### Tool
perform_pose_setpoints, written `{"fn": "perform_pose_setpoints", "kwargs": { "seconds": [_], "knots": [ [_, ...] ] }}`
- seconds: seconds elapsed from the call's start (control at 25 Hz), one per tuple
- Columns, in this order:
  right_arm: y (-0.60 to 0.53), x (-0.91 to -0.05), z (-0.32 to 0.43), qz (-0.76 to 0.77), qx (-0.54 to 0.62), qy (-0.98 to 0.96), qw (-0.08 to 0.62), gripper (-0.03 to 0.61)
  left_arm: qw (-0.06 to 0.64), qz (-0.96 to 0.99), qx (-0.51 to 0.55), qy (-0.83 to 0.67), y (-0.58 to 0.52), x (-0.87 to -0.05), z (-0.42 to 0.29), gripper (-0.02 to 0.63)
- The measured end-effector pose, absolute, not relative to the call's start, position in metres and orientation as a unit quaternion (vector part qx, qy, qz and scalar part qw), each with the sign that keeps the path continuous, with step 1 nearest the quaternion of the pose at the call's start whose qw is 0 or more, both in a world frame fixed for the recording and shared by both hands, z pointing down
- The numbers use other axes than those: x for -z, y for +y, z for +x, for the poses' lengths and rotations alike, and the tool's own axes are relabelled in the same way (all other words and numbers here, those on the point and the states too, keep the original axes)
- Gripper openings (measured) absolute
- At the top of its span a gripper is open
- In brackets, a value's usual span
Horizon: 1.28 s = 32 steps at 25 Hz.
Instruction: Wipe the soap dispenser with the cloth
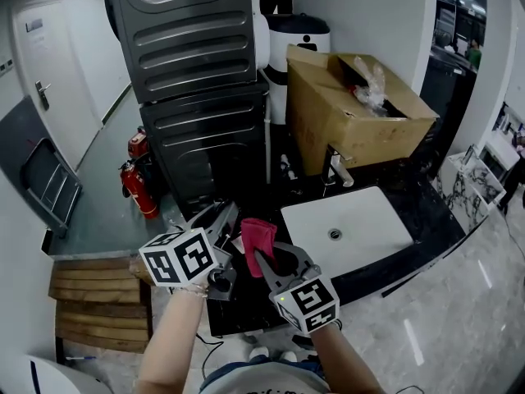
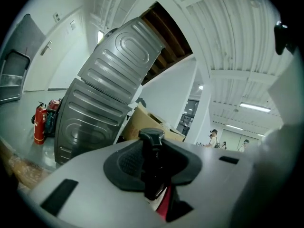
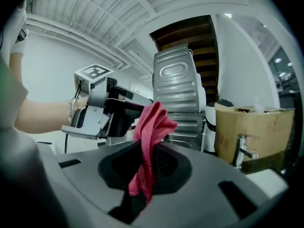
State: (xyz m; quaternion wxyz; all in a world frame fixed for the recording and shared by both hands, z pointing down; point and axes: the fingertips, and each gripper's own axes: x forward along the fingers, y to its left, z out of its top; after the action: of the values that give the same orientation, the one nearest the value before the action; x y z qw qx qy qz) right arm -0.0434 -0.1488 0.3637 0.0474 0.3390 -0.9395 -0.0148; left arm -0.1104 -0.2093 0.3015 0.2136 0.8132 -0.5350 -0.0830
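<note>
Left gripper (image 2: pixel 153 172) clamped on black soap dispenser (image 2: pixel 151 144). Right gripper (image 3: pixel 142 175) clamped on red cloth (image 3: pixel 153 122), cloth just beside dispenser.

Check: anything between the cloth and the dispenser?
Nothing visible. The right tool grips the cloth, the left tool grips the dispenser, and they sit side by side with no object between them.

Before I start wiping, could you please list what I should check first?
1. Cloth clamped in the right gripper: ok.
2. Soap dispenser clamped in the left gripper: ok.
3. Cloth touching the soap dispenser: cannot tell.
4. Both grippers clear of the sink and tap: ok.
5. Soap dispenser's body exposed for wiping: cannot tell, mostly hidden.
</note>
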Motion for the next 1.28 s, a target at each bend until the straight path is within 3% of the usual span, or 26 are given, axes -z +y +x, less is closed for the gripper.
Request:
{"fn": "perform_pose_setpoints", "kwargs": {
  "seconds": [0.24,0.6,0.92,1.12,1.28],
  "knots": [
    [-0.158,-0.381,-0.015,0.378,-0.004,-0.923,0.07,0.055,0.188,0.837,0.097,-0.504,-0.208,-0.297,-0.111,0.094],
    [-0.16,-0.363,0.011,0.382,-0.006,-0.923,0.038,0.055,0.055,0.919,0.118,-0.372,-0.18,-0.291,-0.104,0.092],
    [-0.122,-0.324,-0.042,0.259,0.076,-0.962,0.031,0.055,0.034,0.94,0.138,-0.311,-0.168,-0.285,-0.097,0.092],
    [-0.124,-0.324,-0.049,0.253,0.067,-0.965,0.025,0.055,0.021,0.94,0.134,-0.312,-0.168,-0.281,-0.098,0.092],
    [-0.124,-0.345,-0.046,0.249,0.056,-0.965,0.065,0.055,0.014,0.938,0.141,-0.317,-0.169,-0.277,-0.098,0.092]
  ]
}}
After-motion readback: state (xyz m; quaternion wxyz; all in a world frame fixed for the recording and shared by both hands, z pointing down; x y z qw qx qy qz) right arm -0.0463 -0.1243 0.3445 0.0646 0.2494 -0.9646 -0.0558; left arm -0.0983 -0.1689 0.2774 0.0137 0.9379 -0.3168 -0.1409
